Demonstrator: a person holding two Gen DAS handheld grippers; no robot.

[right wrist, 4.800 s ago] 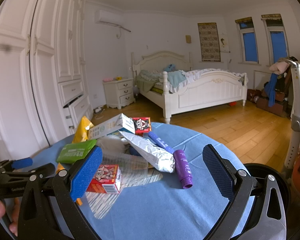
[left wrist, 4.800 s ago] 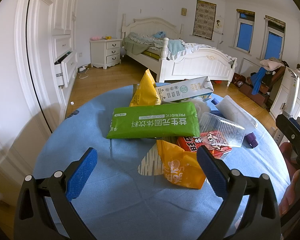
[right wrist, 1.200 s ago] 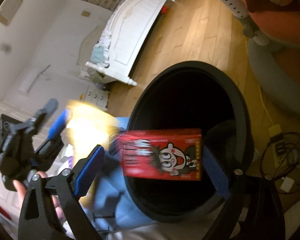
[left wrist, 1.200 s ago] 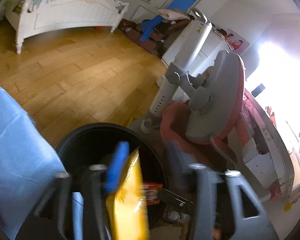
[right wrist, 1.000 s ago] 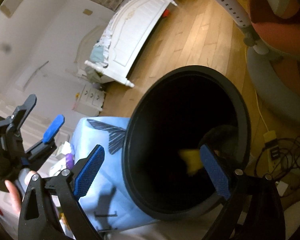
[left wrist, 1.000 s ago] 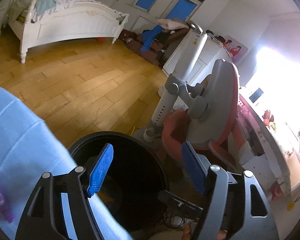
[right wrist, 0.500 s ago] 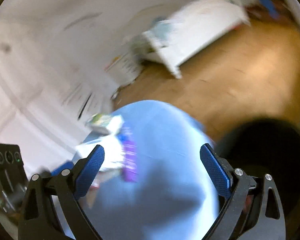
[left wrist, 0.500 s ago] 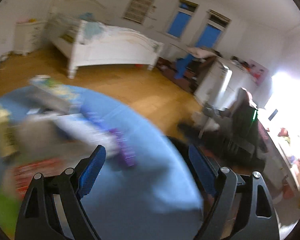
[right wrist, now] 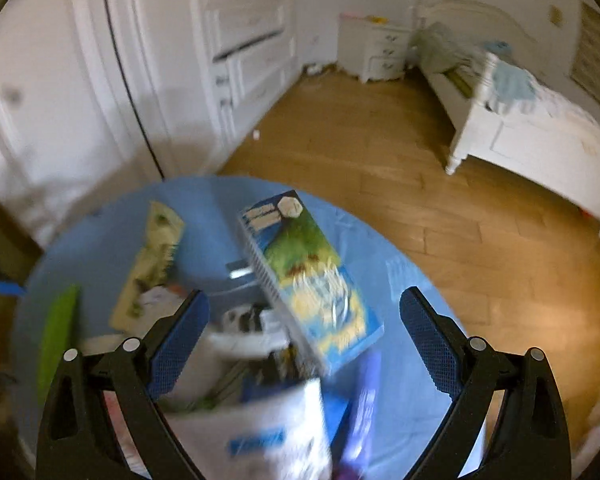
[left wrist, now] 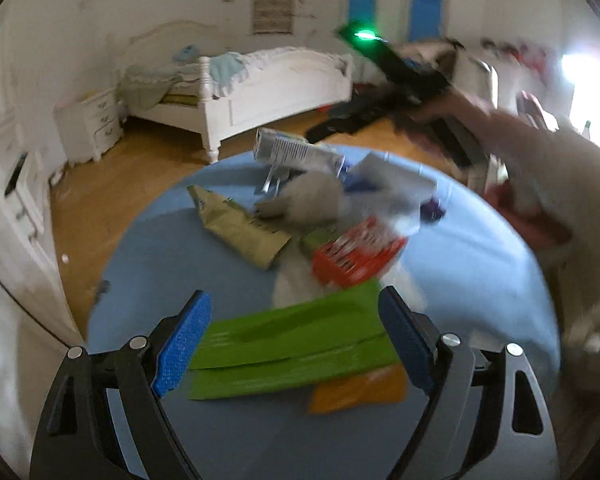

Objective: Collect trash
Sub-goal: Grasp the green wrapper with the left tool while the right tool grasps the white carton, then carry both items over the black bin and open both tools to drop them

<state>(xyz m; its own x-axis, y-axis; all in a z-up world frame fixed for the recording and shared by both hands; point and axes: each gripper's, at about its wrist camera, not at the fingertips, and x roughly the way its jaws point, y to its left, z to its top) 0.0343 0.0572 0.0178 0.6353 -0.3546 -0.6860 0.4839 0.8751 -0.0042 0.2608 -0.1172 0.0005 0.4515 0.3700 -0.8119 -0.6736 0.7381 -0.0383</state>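
Trash lies heaped on a round table under a blue cloth (left wrist: 160, 248). My left gripper (left wrist: 293, 294) hangs open just above a green packet (left wrist: 292, 348), touching nothing. Beside the packet lie an orange packet (left wrist: 356, 392), a red box (left wrist: 356, 256), a beige bag (left wrist: 240, 228), a silver bag (left wrist: 388, 188) and a purple tube (left wrist: 432, 210). My right gripper (right wrist: 304, 296) is open over a blue and green carton (right wrist: 308, 276), with the purple tube (right wrist: 364, 400) and the silver bag (right wrist: 268, 432) below it. Both views are blurred.
A person's arm (left wrist: 540, 152) reaches in from the right over the table. A white bed (left wrist: 260, 92) and nightstand (left wrist: 92, 124) stand beyond, across wooden floor (right wrist: 420, 184). White wardrobe doors (right wrist: 100, 80) stand close on the left.
The yellow bag and red box dropped from the grippers into the black bin. Both grippers then swung back from the bin to the table and now hang empty over the pile.
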